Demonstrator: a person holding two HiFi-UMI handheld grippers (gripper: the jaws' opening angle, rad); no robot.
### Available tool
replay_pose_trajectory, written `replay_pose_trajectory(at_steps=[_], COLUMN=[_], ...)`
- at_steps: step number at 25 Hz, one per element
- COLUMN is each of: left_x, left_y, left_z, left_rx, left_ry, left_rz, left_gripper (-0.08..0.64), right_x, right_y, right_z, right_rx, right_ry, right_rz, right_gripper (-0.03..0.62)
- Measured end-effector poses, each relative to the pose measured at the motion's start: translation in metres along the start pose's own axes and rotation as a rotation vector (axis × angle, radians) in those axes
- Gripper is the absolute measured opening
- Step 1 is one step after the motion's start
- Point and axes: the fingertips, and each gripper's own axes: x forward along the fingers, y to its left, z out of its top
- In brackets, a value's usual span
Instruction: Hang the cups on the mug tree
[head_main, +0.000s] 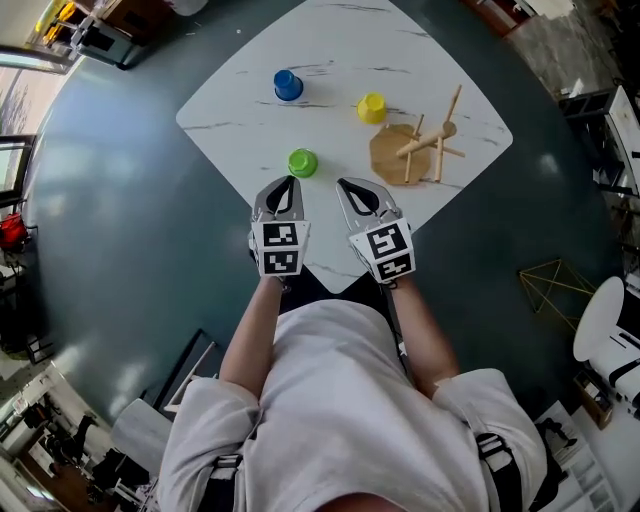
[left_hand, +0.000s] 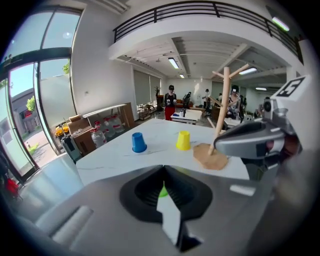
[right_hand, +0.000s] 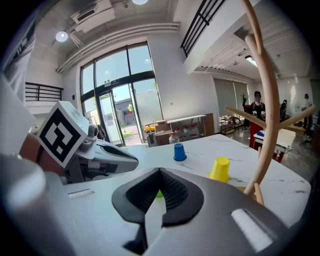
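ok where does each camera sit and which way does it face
Head view: on the person's head, looking down at the table; shows forearms, torso, left gripper, right gripper.
Left gripper view: on the left gripper, facing across the table past shut jaws; right gripper at right.
Right gripper view: on the right gripper, facing likewise past shut jaws; left gripper at left.
Shared: both gripper views show blue cup, yellow cup, mug tree.

Right gripper (right_hand: 160, 172) jaws together — yellow cup (right_hand: 219, 169), blue cup (right_hand: 179, 152) beyond
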Motion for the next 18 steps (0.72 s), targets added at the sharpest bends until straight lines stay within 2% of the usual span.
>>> replay_pose_trajectory(at_steps=[10,14,18], left_x=[0.037,0.049,0.062], left_y=[0.004,0.006,0.003], left_z=[-0.008,-0.009,-0.018], left_rx=[0.082,0.100,0.090], left_ry=[0.081,0.095,0.137], left_rz=[-0.076,-0.089,-0.124], left_gripper=[0.003,0.065,0.165], right_x=[0.015,0.016,0.015], right_y=[-0.021,-0.027,-0.032], right_z=[-0.003,-0.007,-0.012], right_rx=[0.056,0.065,0.074], right_ry=[0.002,0.014,0.025], right_rz=[-0.070,-0.087,-0.104], right_gripper=[0.000,0.000,0.000])
